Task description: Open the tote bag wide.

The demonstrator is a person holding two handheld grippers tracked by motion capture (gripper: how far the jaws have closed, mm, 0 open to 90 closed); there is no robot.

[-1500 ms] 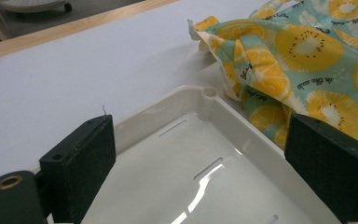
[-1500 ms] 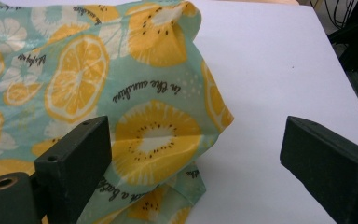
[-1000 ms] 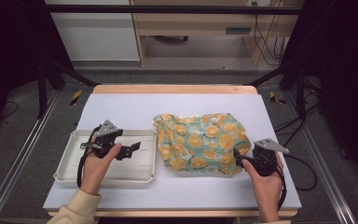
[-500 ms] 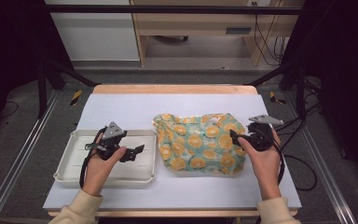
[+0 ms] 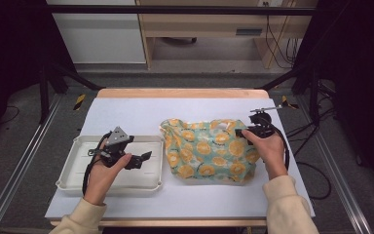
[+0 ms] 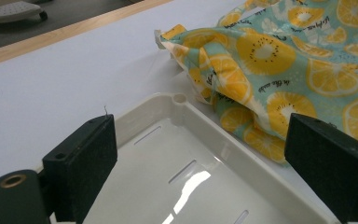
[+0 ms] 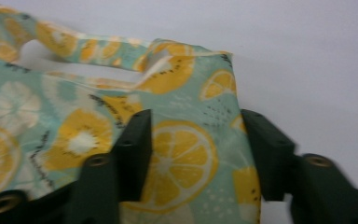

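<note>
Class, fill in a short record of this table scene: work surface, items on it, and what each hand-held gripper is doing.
surface: white table
cloth: fruit-print cloth bag, crumpled, right of tray
tray: white tray, nothing lying in it
left gripper: open, above the tray
right gripper: jaws have just been closing, astride the bag's edge, cloth between them; grip unclear

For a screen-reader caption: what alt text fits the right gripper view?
The right tool has just been closing its two black jaws over a teal cloth bag printed with orange slices; fabric lies between them, grip unclear. The bag lies on a white table.
</note>
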